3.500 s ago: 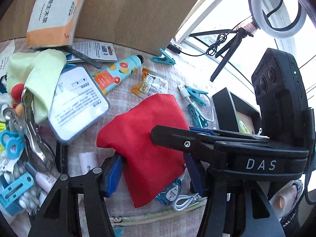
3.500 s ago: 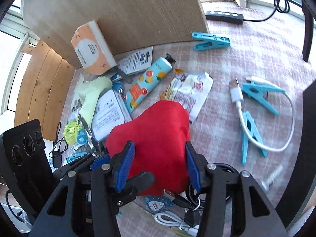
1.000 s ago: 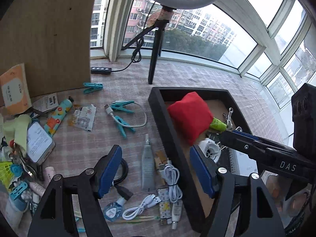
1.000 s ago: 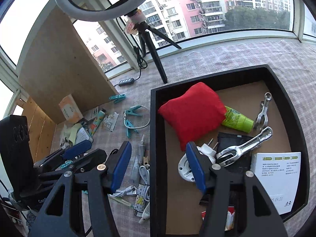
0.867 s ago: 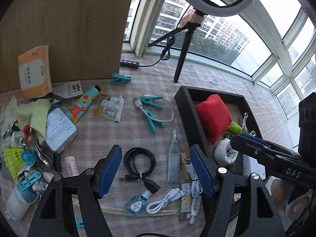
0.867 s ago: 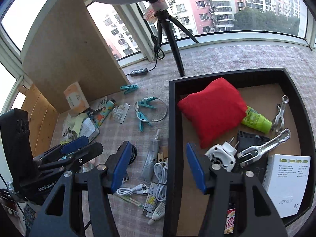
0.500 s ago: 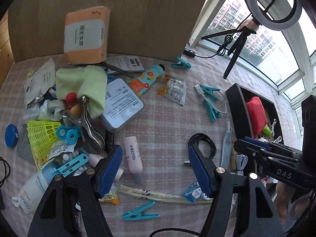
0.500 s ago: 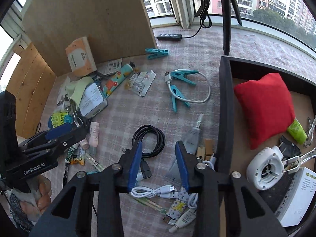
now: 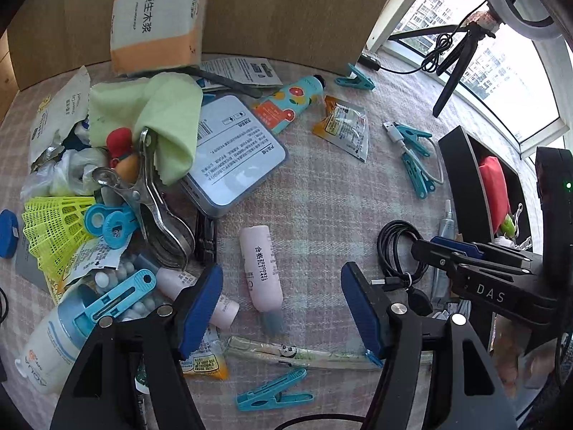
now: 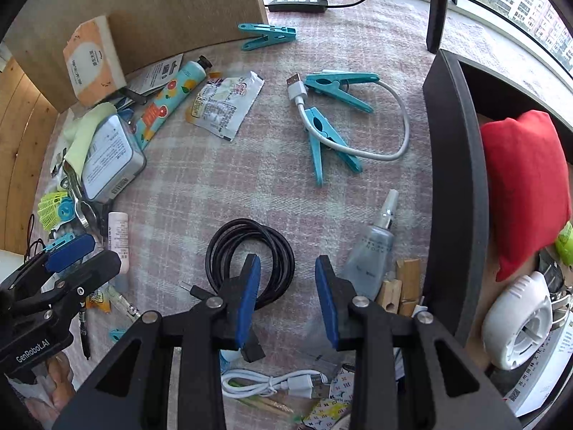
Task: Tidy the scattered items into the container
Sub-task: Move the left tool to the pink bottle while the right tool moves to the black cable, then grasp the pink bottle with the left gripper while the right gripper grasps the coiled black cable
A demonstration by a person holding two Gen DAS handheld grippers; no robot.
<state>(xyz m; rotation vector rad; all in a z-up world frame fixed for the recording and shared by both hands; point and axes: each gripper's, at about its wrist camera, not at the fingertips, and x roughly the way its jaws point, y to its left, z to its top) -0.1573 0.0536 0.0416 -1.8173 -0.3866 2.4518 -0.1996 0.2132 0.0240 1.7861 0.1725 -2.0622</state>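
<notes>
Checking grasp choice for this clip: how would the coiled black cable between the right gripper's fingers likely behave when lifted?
The coiled black cable looks floppy: its loops lie loose with no tie visible, so they may sag or unwind. A plug end sticks out and would probably dangle. The right gripper straddles only one side of the coil, so it would likely hang lopsided.

**Materials and finishes, both cams**

My left gripper [image 9: 281,301]: matt black plastic arms, blue ribbed rubbery pads [image 9: 200,308], bright metal screws. My right gripper [image 10: 287,297], same build. Table cloth [image 10: 232,182]: woven, pink plaid, slightly fuzzy. Container [image 10: 454,186]: matt black walls, brown board floor. Red pouch [image 10: 523,186]: matt fabric. Black cable [image 10: 250,251]: smooth rubbery sheath. Pink tube [image 9: 259,265]: satin plastic, printed. Big clamp [image 9: 157,215]: shiny metal. Tin [image 9: 232,157]: glossy lid, printed. Green cloth [image 9: 150,114]: soft microfibre look. Pegs [image 10: 329,122]: glossy teal plastic. Backboard [image 9: 272,3]: rough matt fibreboard.
</notes>
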